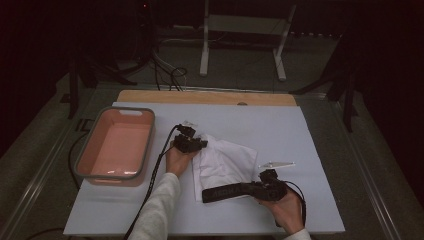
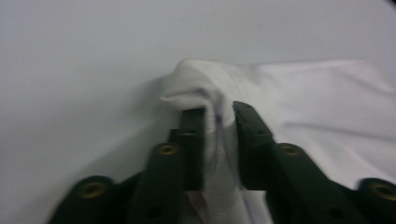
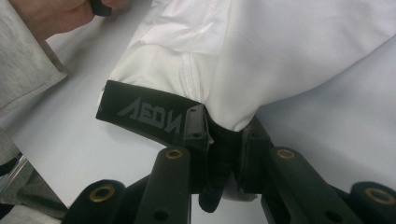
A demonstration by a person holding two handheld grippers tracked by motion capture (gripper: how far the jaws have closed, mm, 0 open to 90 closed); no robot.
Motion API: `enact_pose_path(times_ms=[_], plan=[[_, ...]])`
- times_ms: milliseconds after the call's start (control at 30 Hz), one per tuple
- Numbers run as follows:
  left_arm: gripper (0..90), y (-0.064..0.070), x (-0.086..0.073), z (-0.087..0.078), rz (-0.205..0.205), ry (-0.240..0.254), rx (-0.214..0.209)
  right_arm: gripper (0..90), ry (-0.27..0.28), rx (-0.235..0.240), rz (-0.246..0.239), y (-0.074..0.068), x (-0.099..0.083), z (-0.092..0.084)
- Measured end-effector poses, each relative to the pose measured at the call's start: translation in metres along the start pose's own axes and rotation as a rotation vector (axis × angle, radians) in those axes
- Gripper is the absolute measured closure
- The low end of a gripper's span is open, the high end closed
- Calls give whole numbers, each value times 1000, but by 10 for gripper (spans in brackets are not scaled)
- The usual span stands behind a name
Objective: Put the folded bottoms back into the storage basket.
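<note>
A white garment [image 1: 222, 162] with a black waistband [image 1: 227, 191] lies in the middle of the white surface [image 1: 300, 135]. It is a bit crumpled.

The left gripper [image 1: 189, 140] sits at the far left corner of the garment, held by the left hand [image 1: 178, 159]. Its jaws are squeezed on a bunched-up fold of the white cloth [image 2: 205, 93]. The cloth sticks up in a little bump between them.

The right gripper [image 1: 267, 186] is at the near edge of the garment, held by the right hand [image 1: 287, 207]. Its jaws are pinched on the black waistband [image 3: 140, 114], right where the white cloth meets it. Grey letters run along the band.

A pink tub [image 1: 90, 160] with a grey rim stands to the left of the garment, just beside the left hand. A small clear thing [image 1: 276, 164] lies on the surface near the right gripper, and I cannot tell what it is.
</note>
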State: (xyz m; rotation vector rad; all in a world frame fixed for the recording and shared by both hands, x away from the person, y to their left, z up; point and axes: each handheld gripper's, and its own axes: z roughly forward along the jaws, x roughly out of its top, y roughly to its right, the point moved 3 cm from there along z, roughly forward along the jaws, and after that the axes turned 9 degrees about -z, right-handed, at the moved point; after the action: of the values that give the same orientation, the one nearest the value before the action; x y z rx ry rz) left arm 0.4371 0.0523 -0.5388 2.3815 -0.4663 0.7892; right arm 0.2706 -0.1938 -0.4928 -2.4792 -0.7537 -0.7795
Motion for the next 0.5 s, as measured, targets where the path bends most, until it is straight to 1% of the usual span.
enact_pose_path(times_ms=[33, 167, 433, 500], plan=[[785, 1, 1, -2, 7, 8, -8, 777, 2, 0, 1, 0, 0, 0], [803, 4, 4, -10, 0, 27, -33, 777, 5, 0, 0, -1, 1, 0], [811, 10, 8, -23, -11, 47, -47, 777, 11, 5, -2, -3, 2, -1], [812, 10, 10, -27, -9, 52, -51, 777, 13, 4, -1, -4, 3, -1]])
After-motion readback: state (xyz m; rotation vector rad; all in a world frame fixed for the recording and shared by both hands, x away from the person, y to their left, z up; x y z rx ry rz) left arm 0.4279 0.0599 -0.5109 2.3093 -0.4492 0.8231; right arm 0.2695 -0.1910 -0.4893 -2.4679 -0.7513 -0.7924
